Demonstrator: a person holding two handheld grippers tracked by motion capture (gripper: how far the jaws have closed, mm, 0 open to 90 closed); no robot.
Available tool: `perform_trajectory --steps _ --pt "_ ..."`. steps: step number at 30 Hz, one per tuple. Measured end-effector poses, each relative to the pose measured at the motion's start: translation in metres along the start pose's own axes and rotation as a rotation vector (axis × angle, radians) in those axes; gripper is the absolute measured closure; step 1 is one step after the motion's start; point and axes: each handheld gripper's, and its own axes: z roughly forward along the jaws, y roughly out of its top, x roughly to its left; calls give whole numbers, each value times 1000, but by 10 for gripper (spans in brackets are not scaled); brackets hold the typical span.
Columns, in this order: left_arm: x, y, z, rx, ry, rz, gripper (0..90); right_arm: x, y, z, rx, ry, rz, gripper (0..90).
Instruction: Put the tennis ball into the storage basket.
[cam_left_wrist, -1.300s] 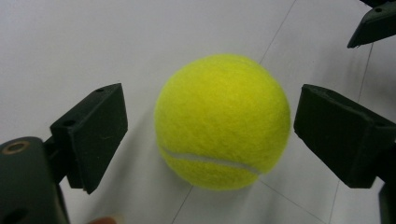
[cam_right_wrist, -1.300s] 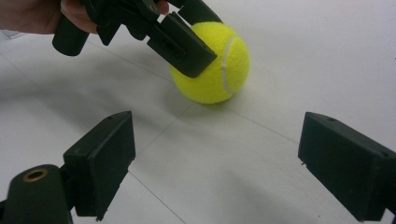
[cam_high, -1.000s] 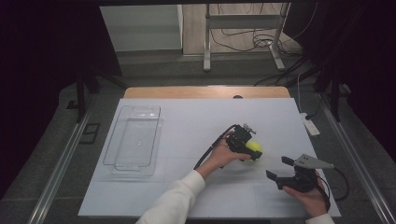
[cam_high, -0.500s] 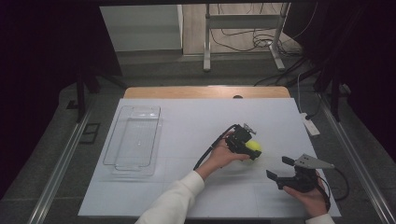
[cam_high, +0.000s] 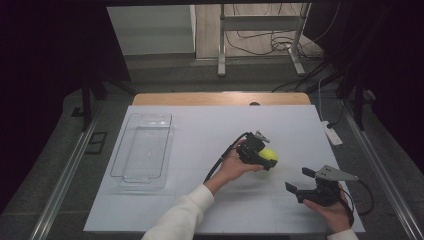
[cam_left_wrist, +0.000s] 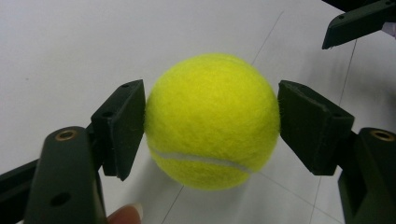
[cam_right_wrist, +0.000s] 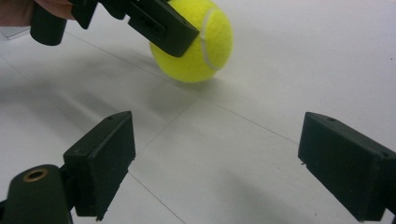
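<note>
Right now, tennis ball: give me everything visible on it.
The tennis ball is bright yellow-green, fuzzy felt, with a white curved seam across its lower half. It looks whole and round. It sits between the jaws of the left gripper, both pads at its sides, right of the table's middle. In the right gripper view its underside looks to meet the white tabletop, with a shadow beside it. The right gripper stands open, apart from it.

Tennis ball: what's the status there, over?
Left gripper fingers shut on tennis ball. Right gripper open, nothing between its fingers. Clear tray far left, not in the way.
</note>
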Motion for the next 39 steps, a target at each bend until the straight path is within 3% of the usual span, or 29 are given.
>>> perform_trajectory --steps 13,39 --pt "3 -10 -19 -37 19 -1 273 0 0 1 3 -4 0 117" --pt "-12 -18 -48 -102 10 48 273 0 -1 1 6 -9 2 117"
